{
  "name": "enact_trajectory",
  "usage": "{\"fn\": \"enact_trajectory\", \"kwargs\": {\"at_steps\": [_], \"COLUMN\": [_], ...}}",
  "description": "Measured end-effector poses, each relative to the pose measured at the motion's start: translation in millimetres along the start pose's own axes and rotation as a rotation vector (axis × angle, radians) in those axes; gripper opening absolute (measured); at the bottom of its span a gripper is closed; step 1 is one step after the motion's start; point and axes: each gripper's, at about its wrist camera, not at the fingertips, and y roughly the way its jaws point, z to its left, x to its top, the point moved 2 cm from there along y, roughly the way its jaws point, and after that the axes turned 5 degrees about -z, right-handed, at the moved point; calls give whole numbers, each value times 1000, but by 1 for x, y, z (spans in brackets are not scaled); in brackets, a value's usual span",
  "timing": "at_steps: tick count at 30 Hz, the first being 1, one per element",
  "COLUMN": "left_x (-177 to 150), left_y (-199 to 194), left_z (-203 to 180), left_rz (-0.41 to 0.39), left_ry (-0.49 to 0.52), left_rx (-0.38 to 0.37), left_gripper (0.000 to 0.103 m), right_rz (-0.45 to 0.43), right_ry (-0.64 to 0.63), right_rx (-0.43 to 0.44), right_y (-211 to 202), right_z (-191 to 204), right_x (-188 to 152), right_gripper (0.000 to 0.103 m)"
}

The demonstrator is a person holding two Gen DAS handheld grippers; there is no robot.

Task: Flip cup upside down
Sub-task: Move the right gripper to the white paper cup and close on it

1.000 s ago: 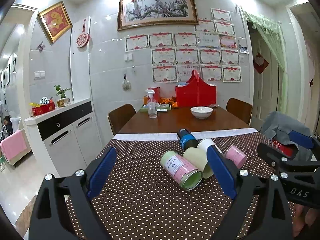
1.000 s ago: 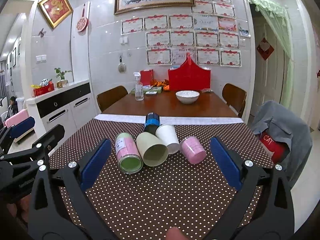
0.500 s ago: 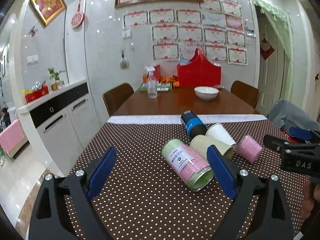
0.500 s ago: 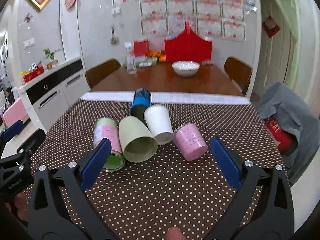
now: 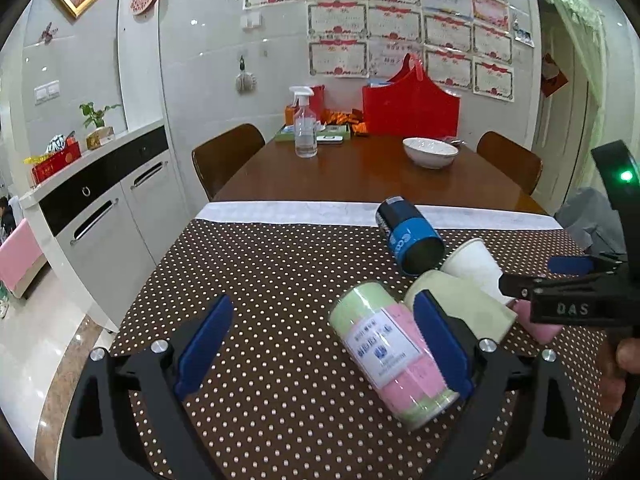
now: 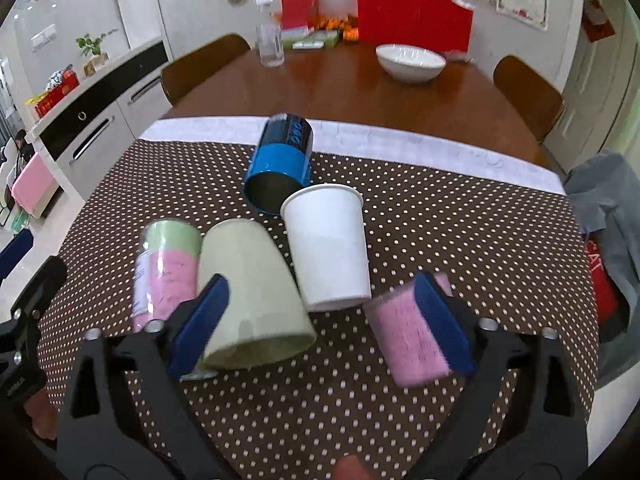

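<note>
I find five cups lying on their sides on the dotted cloth [image 6: 460, 216] of the table [image 6: 360, 92]; none is inverted. The blue cup [image 6: 280, 162] lies farthest, mouth toward me; the white cup [image 6: 328, 248] lies just before it, its rim touching or nearly touching the blue one. The beige cup [image 6: 252, 292] lies beside the white cup, mouth toward me; the green-pink cup [image 6: 168, 268] lies against its left side; the pink cup [image 6: 404, 340] lies right of the white cup.

My right gripper [image 6: 320, 324] has its jaws spread wide, holding nothing; the beige cup's mouth sits partly behind its left pad, the pink cup partly behind its right pad; I cannot tell whether either pad touches a cup. The white cup's base falls between the pads, apart from both.

My left gripper [image 5: 324, 344] likewise has its jaws spread, holding nothing; the green-pink cup [image 5: 392, 352] lies between its pads, close to the right pad; contact I cannot tell. From this side the beige cup [image 5: 460, 304], white cup [image 5: 472, 266] and blue cup [image 5: 412, 240] lie beyond it.

Farther back stand a bowl [image 6: 410, 62], a spray bottle [image 6: 270, 38] and a red bag [image 6: 412, 20].
</note>
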Motion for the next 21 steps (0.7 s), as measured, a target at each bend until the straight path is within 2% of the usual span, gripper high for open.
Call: {"fn": "enact_trajectory", "kwargs": {"at_steps": [4,9,13,21], "left_x": [2,5,4,3], "left_y": [18,35,44,60], "left_z": [2,4,3,6], "left_rz": [21,42,53,79], "left_ry": [-14,-30,-40,-49], "left_rx": [-4,-13,-13,-10], "left_gripper": [90,90,90,90], "right_rz": [76,149,208,258], "right_ry": [-6,-6,-6,-30], "right_rx": [13,2,5,8], "right_y": [24,45,59,85], "right_z": [-2,-6,-9,-3], "right_x": [9,16,17,21], "right_gripper": [83,69,67,67]}}
